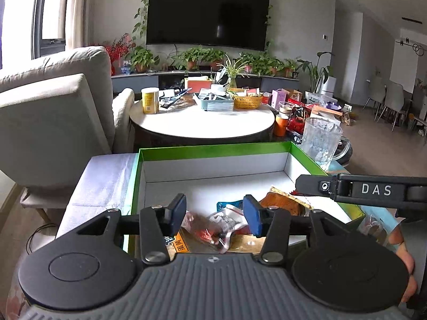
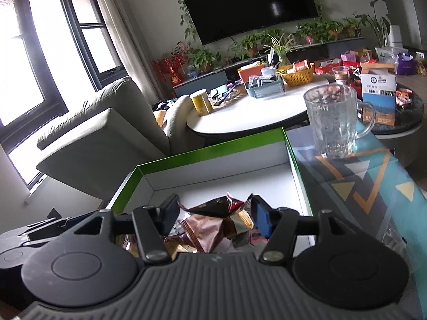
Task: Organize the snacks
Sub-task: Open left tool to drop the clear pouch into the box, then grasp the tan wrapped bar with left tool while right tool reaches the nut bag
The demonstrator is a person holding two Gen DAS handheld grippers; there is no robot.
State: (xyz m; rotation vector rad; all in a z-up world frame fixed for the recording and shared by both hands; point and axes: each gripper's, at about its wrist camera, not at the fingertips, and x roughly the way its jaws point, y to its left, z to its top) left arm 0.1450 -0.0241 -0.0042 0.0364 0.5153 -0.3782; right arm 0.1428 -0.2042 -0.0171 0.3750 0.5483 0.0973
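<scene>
Crinkled foil snack packets [image 2: 213,224]; green-rimmed box [image 2: 213,144].

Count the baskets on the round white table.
2: a yellow basket toward the right side and a grey-blue basket just left of it, touching or nearly. Clutter may hide others.

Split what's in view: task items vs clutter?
Job:
green-rimmed white cardboard box
crinkled snack packets inside it
left gripper
right gripper

Lying about:
clear glass mug
yellow tin
woven yellow basket
round white table
</scene>
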